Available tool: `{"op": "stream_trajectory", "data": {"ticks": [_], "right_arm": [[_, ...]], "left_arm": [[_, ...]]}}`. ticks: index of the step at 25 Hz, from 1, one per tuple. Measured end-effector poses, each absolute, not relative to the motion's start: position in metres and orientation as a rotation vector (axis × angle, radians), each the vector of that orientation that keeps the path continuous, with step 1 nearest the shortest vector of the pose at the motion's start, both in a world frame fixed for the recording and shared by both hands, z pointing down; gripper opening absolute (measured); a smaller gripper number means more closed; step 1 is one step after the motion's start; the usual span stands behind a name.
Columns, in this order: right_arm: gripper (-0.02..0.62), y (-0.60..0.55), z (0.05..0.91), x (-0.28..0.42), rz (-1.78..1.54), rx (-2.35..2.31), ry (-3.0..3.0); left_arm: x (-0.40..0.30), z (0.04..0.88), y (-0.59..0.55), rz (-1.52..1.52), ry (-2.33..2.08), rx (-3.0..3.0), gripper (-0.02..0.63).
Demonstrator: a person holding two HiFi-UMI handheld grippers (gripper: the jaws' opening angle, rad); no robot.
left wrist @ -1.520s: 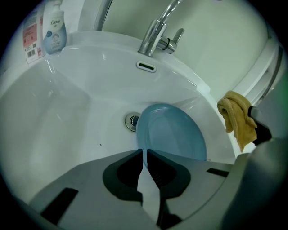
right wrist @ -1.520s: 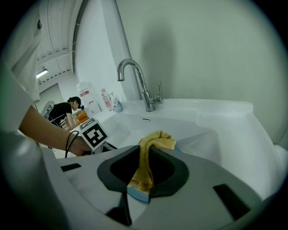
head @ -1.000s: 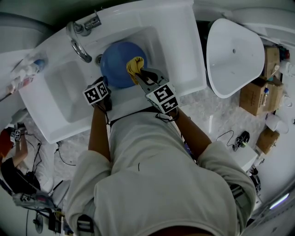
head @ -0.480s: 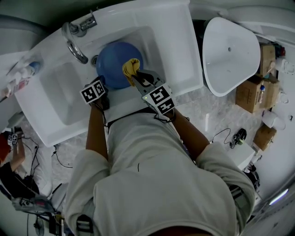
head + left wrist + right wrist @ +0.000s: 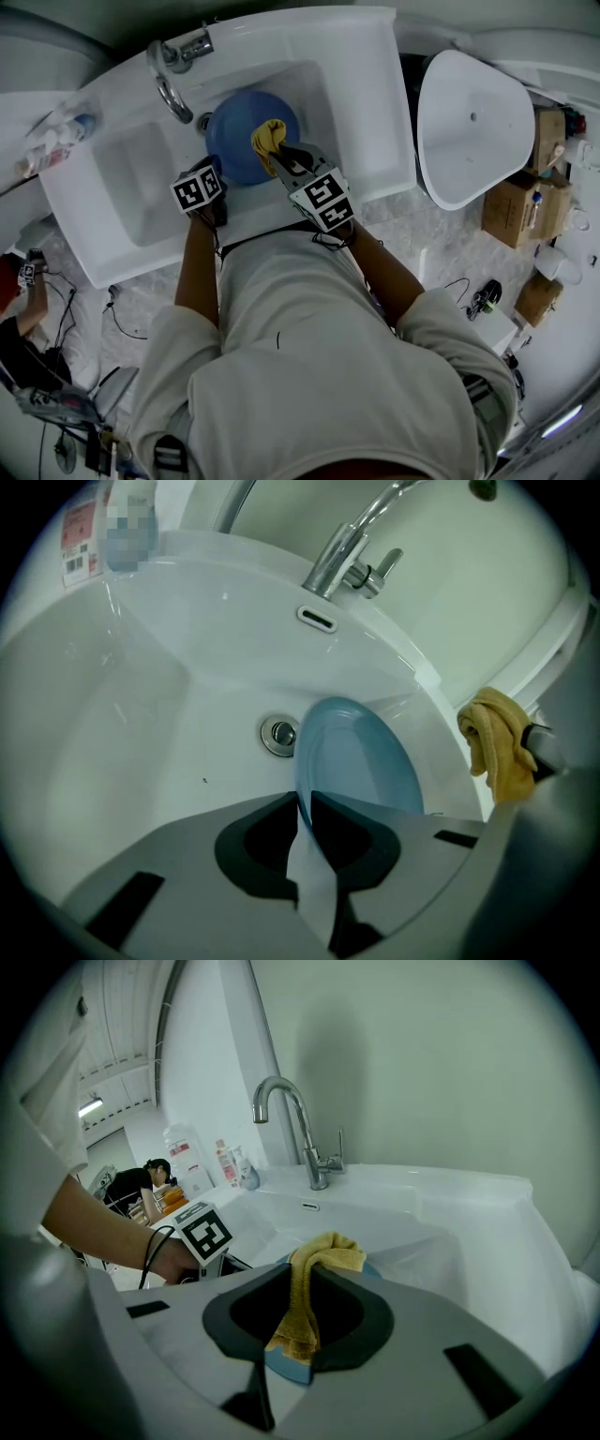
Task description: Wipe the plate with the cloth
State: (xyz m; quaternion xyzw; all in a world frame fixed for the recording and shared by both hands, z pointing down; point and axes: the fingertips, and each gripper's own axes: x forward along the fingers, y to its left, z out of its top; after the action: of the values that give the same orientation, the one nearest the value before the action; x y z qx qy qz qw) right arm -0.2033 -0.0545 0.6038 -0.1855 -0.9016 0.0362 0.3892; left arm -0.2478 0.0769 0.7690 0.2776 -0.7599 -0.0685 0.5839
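Observation:
A blue plate [image 5: 246, 131] [image 5: 361, 761] is held on edge inside the white sink basin [image 5: 319, 84]. My left gripper [image 5: 214, 183] [image 5: 305, 803] is shut on the plate's near rim. A yellow cloth [image 5: 268, 139] [image 5: 309, 1283] is bunched against the plate's right side, and my right gripper [image 5: 281, 155] [image 5: 302, 1302] is shut on it. The left gripper view shows the cloth [image 5: 497, 747] hanging to the right of the plate. In the right gripper view a sliver of the plate [image 5: 281, 1365] shows under the cloth.
A chrome tap [image 5: 173, 80] [image 5: 291, 1124] stands at the back of the sink, with the drain [image 5: 279, 735] just behind the plate. Bottles [image 5: 52, 145] stand on the left counter. A white tub [image 5: 473, 117] and cardboard boxes [image 5: 516, 202] are to the right.
The cloth and my right gripper have shifted slightly left across the plate and back. The left gripper keeps its hold on the plate's rim.

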Motion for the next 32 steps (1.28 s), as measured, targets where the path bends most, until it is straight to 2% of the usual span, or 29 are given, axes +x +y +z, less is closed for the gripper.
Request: {"op": "stream_trajectory", "data": {"ticks": [12,27,32], "right_arm": [[0.061,-0.073,0.62,-0.22,0.143,-0.425,-2.31],[0.061,-0.1,0.698,-0.262,0.193,-0.407,-2.211],[0.061,-0.097,0.72,-0.268,0.252,-0.393,-2.164]], "left_arm": [[-0.26,0.721,0.077,-0.065,-1.832,0.689,0.057],[-0.256,0.694,0.055,-0.003,-1.881,0.738,0.057],[-0.252,0.693,0.051,0.109,-1.873,0.769,0.061]]}}
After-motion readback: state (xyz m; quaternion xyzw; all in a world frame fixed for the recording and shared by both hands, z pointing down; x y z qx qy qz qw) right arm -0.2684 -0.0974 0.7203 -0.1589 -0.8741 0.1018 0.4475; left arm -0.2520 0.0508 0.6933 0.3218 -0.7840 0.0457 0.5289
